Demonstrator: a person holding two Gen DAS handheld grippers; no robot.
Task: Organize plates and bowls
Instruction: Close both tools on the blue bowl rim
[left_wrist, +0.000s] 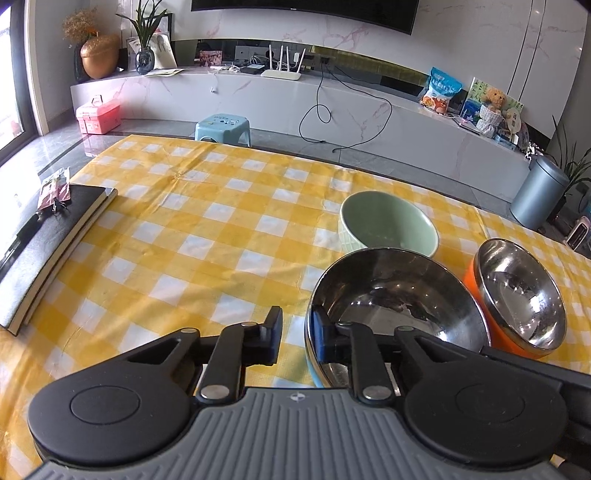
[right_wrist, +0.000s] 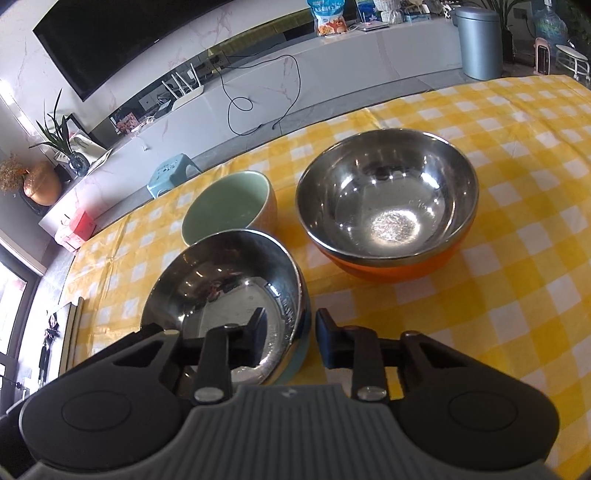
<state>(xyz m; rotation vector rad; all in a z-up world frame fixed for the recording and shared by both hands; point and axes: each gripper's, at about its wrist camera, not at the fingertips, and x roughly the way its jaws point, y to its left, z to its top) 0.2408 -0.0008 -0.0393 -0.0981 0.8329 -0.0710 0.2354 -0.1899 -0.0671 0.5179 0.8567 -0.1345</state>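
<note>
We see a yellow-and-white checked tablecloth (left_wrist: 207, 236) covering the table; a black notebook (left_wrist: 48, 251) lies at its left edge with a small pink packet (left_wrist: 55, 190) on top; beyond, a light-blue stool (left_wrist: 223, 127) stands on the floor; a white router (left_wrist: 282, 66) and a gold acorn-shaped vase (left_wrist: 99, 55) sit on the marble ledge; a grey bin (left_wrist: 539, 192) stands to the right.

Three bowls (right_wrist: 386, 199) on tablecloth (right_wrist: 517, 258)
</note>
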